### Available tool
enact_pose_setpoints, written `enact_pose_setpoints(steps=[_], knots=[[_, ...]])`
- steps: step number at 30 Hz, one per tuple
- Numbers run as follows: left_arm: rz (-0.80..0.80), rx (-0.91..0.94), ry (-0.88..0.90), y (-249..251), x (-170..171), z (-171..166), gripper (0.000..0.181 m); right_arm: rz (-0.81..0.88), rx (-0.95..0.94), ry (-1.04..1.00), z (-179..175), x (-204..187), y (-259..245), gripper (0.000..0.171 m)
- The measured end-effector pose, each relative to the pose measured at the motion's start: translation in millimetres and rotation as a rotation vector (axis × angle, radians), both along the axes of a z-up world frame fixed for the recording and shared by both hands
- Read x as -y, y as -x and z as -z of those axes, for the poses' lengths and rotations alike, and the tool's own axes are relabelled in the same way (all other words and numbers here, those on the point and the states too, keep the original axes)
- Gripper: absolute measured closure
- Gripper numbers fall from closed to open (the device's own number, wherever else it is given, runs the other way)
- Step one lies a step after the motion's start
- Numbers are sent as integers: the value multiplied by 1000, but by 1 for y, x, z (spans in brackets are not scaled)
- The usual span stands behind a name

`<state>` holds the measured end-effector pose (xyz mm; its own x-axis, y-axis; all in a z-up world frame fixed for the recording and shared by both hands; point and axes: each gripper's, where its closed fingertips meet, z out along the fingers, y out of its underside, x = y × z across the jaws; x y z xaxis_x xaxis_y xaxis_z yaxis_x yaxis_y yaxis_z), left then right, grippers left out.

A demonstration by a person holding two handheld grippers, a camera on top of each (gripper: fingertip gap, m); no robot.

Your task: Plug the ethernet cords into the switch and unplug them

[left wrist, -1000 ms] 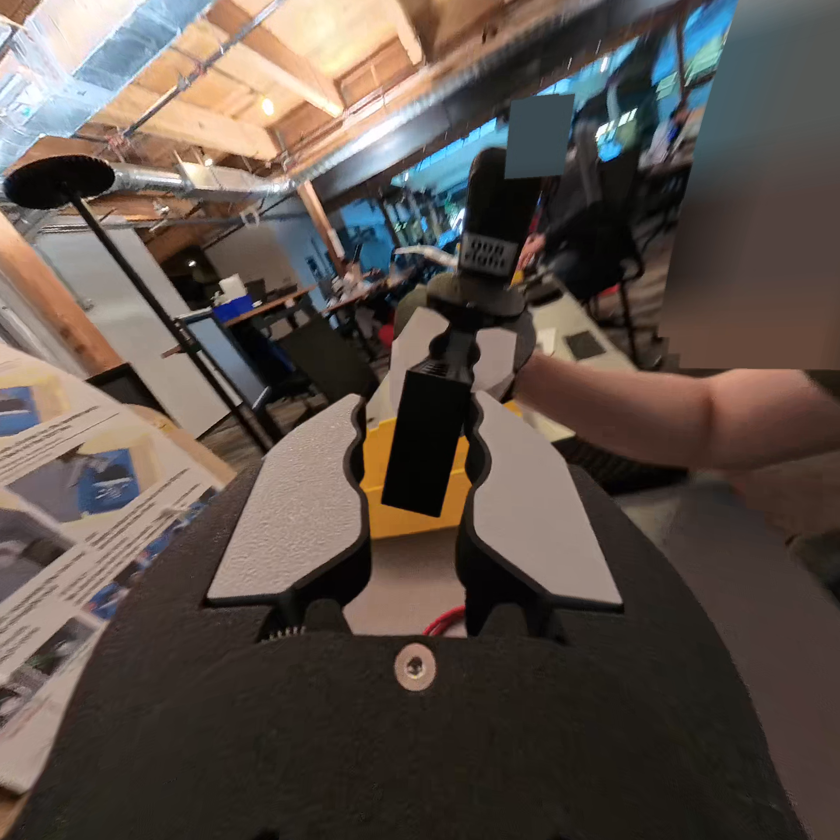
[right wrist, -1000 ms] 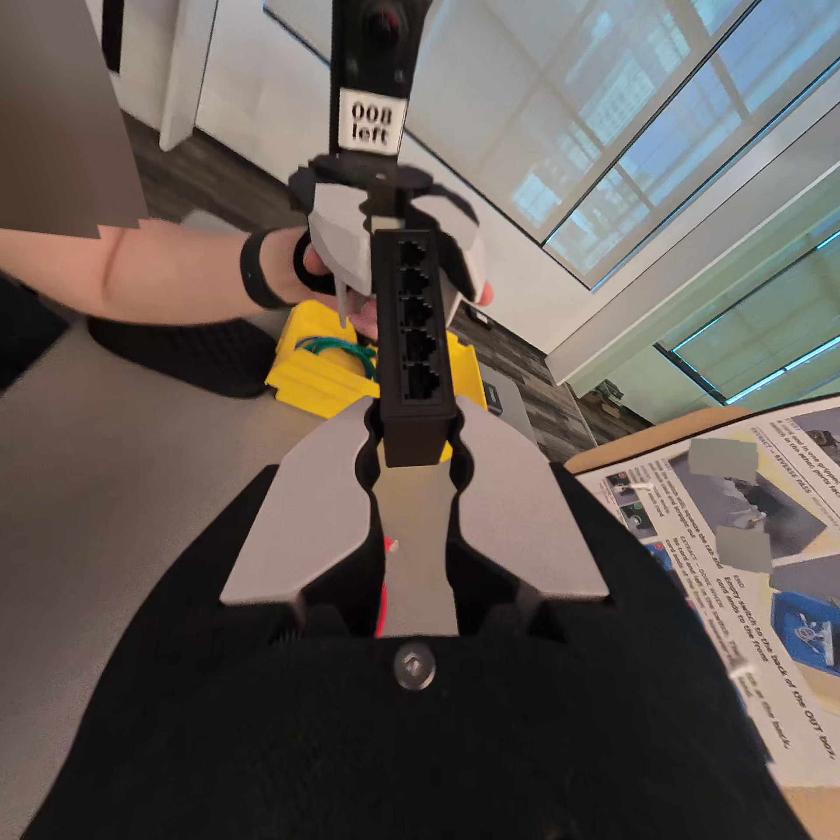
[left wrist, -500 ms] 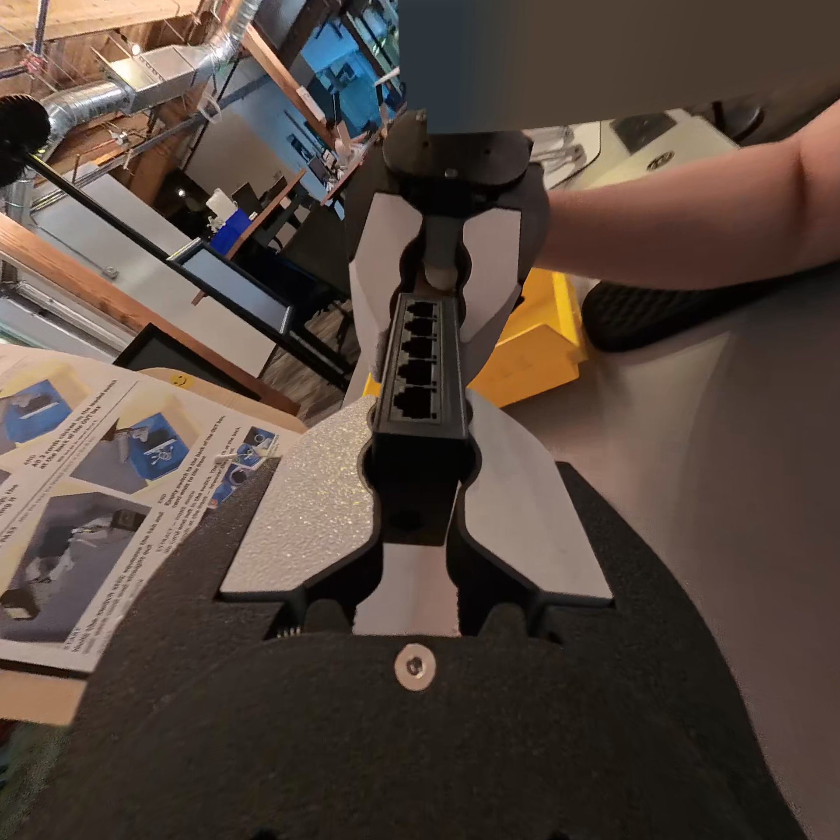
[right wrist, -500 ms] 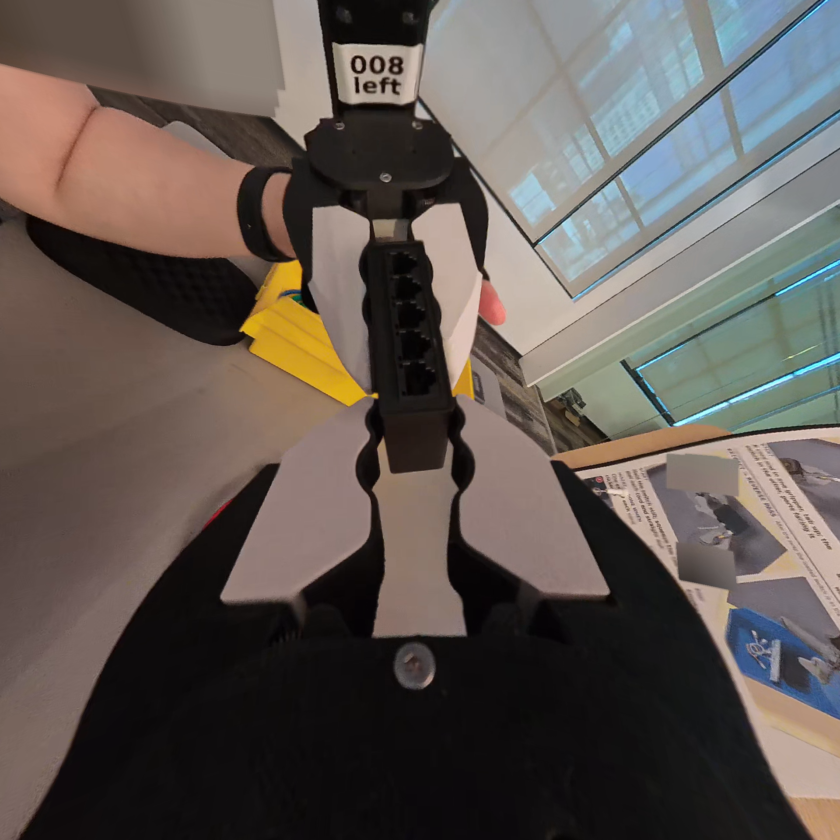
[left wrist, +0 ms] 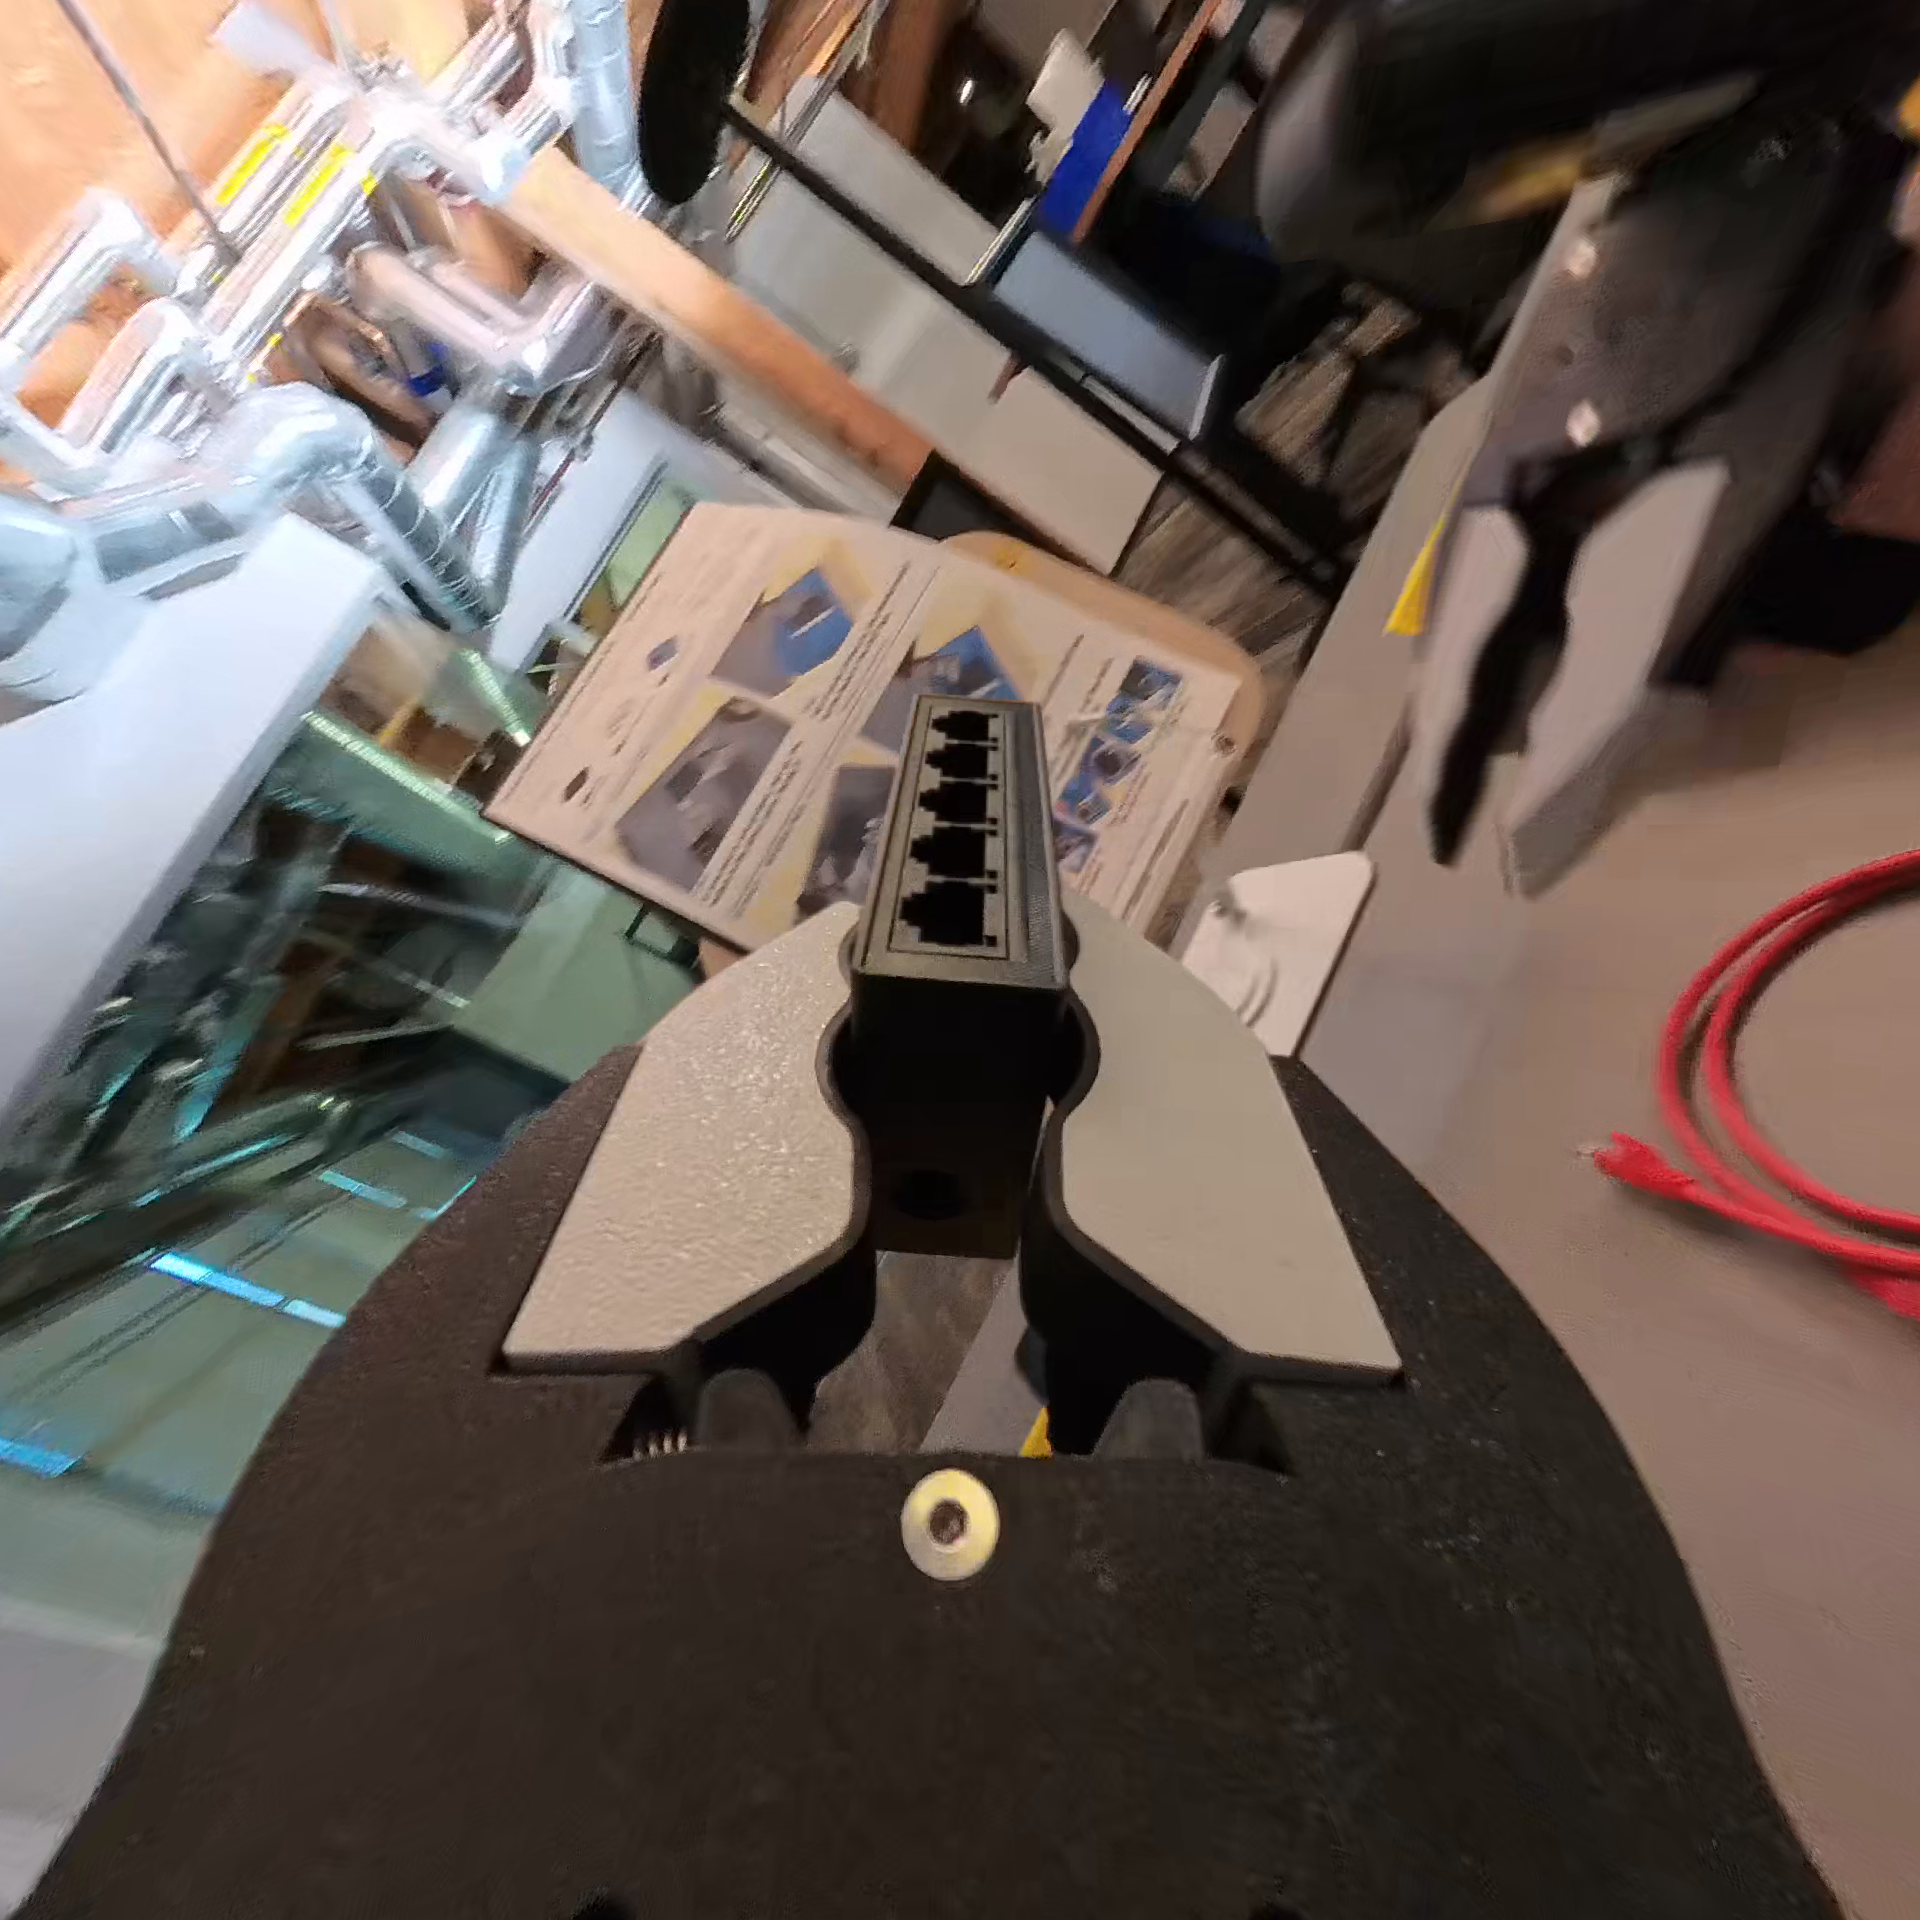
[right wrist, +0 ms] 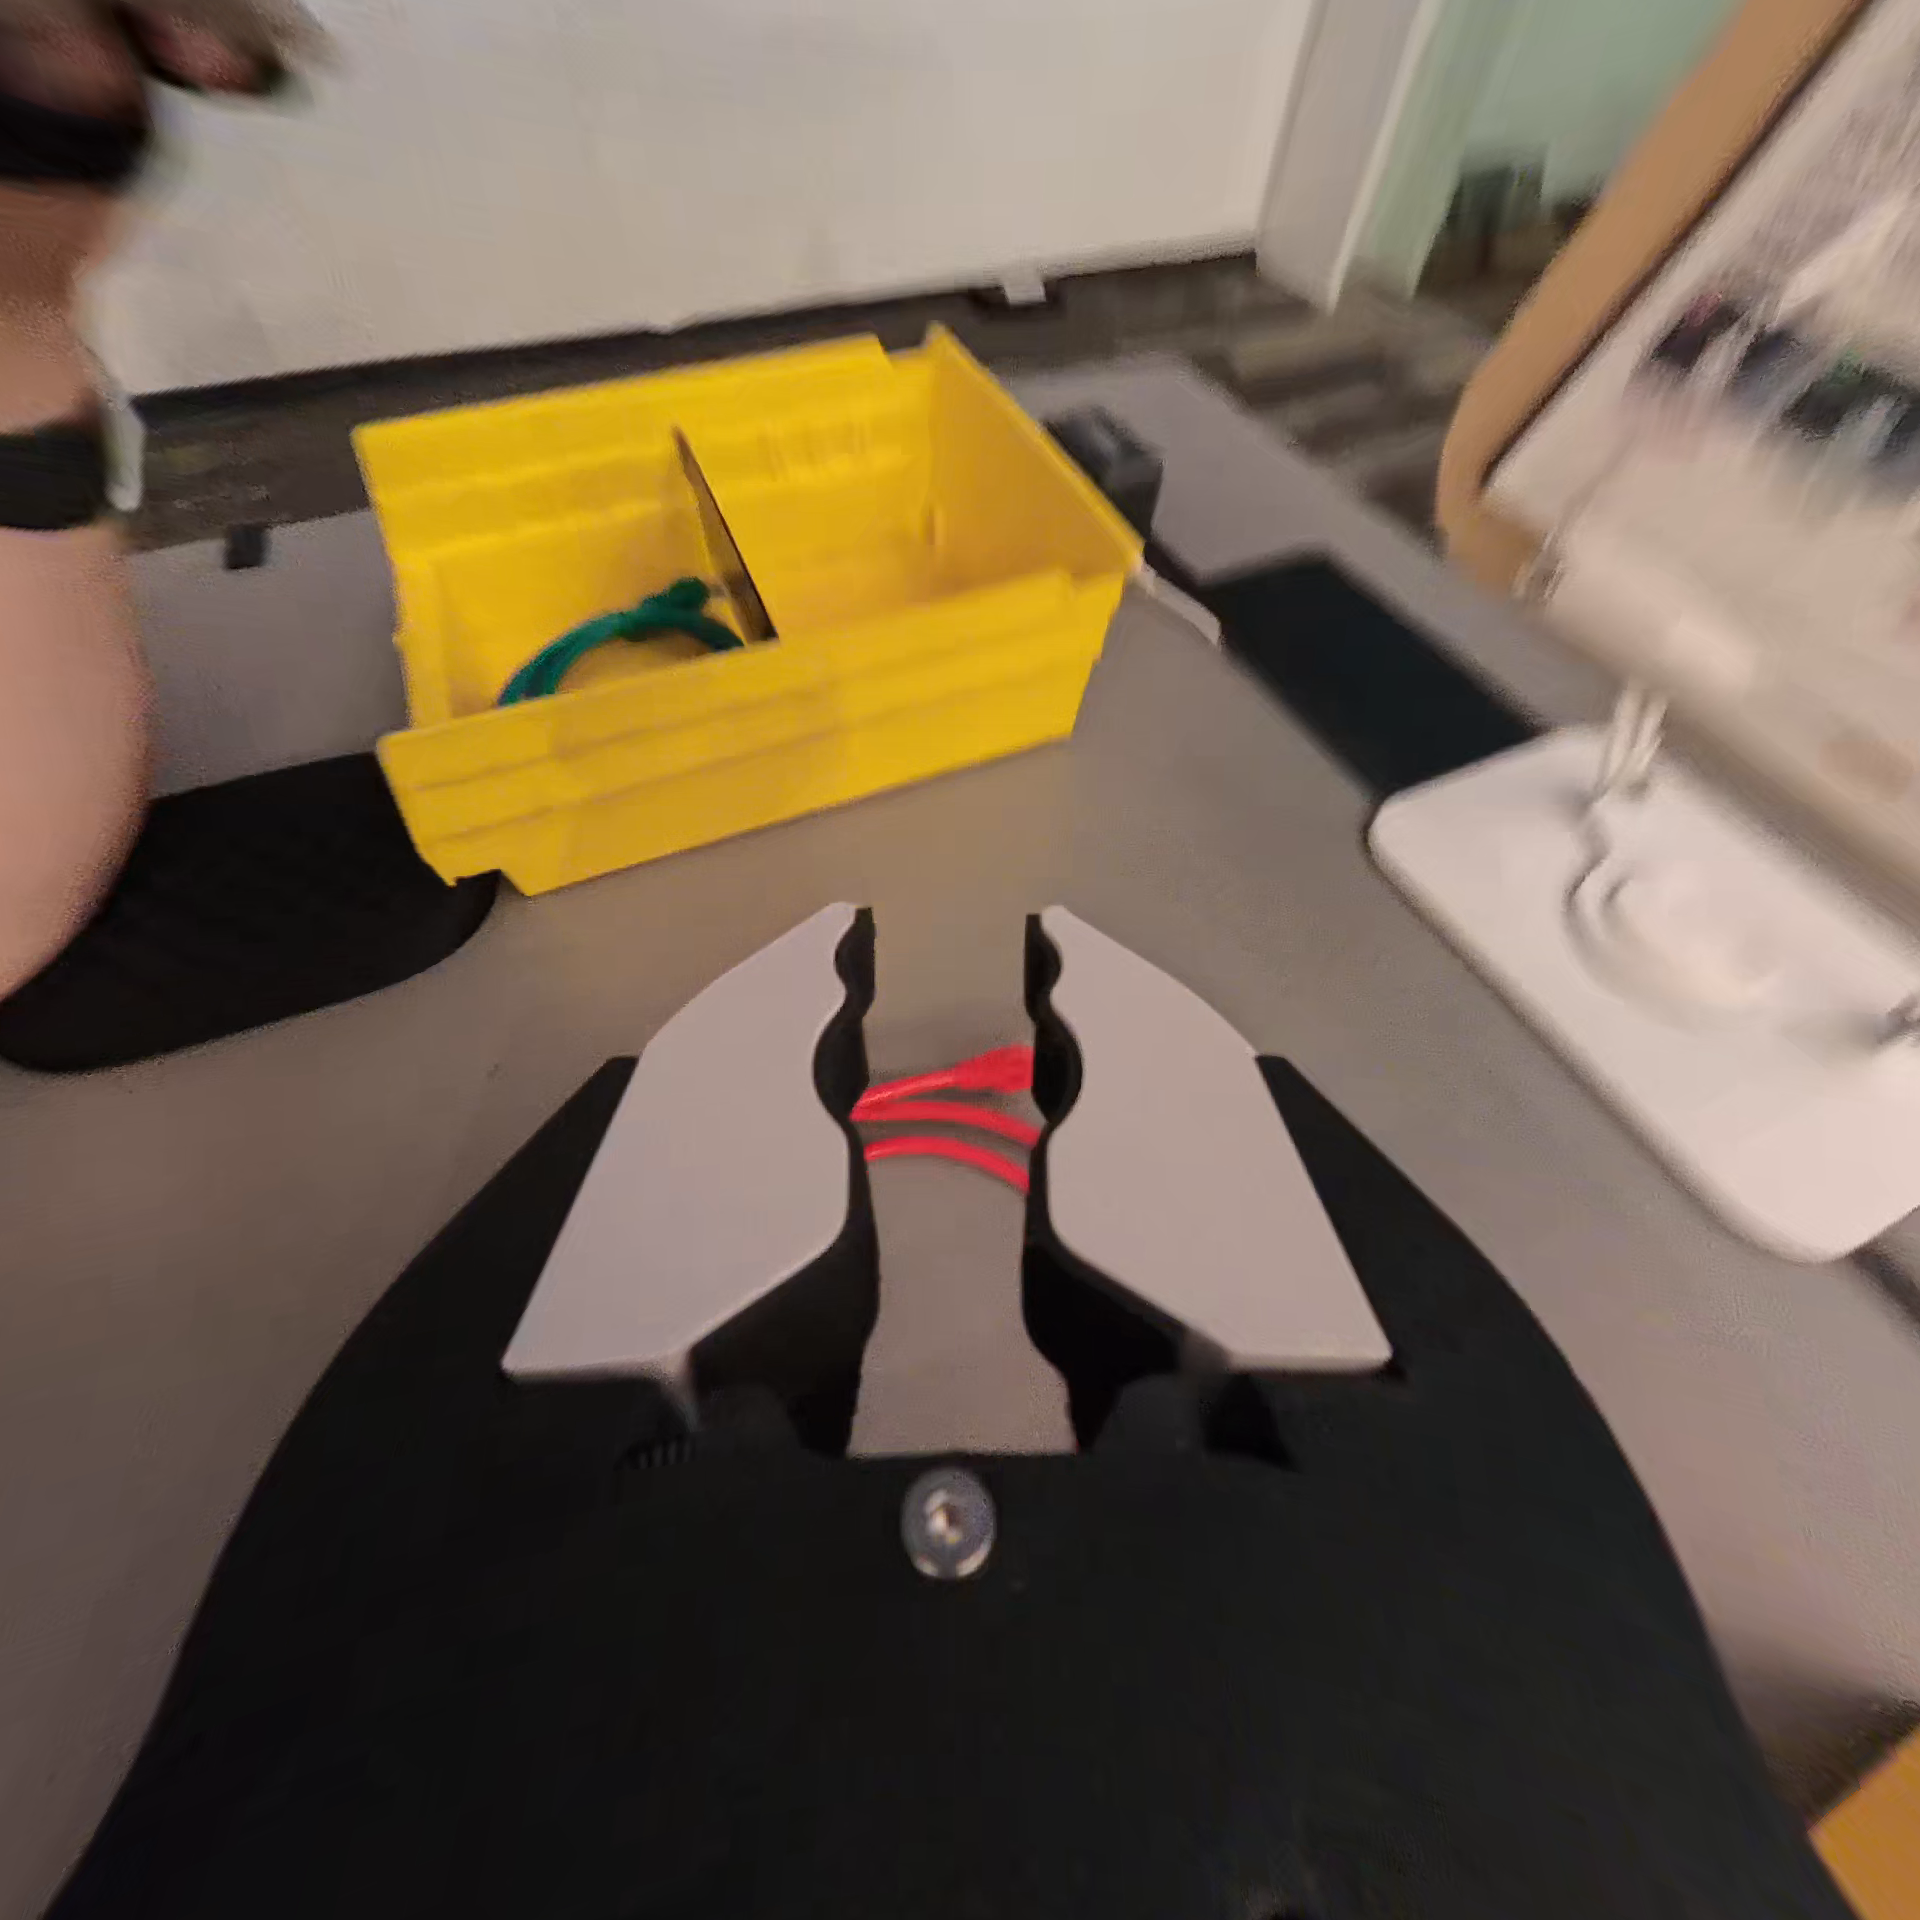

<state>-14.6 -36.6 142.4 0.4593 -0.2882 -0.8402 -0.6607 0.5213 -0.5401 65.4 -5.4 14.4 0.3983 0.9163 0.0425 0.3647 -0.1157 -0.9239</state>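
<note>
The left gripper (left wrist: 961, 935) clamps the black switch (left wrist: 964, 831), ports facing the camera. The right gripper (right wrist: 948, 920) is part open and empty, above the red cord (right wrist: 951, 1117) on the table (right wrist: 1195, 831). A green cord (right wrist: 613, 644) lies in the yellow bin (right wrist: 790, 727).
</note>
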Motion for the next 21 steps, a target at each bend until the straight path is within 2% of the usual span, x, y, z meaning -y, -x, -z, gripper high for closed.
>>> enact_pose_setpoints(steps=[2, 5, 9, 12, 15, 21], knots=[[-32, 6, -23, 4, -1, -4, 152, 63, 35, 176, 39, -4, 13, 150], [-28, 24, -23, 3, -1, -6, 152, 93, 83, 375, 86, 3, 31, 150], [-50, 30, -28, 5, -2, -9, 152, 189, 276, 212, 119, 6, 44, 141], [-41, 35, -30, 2, -1, -10, 152, 268, 361, 90, 126, -6, 47, 141], [-49, 21, -30, 1, -1, -9, 152, 288, 355, 235, 140, -15, 38, 140], [-44, 26, -28, 0, 0, -10, 152, 364, 140, 343, 119, -49, 8, 140]])
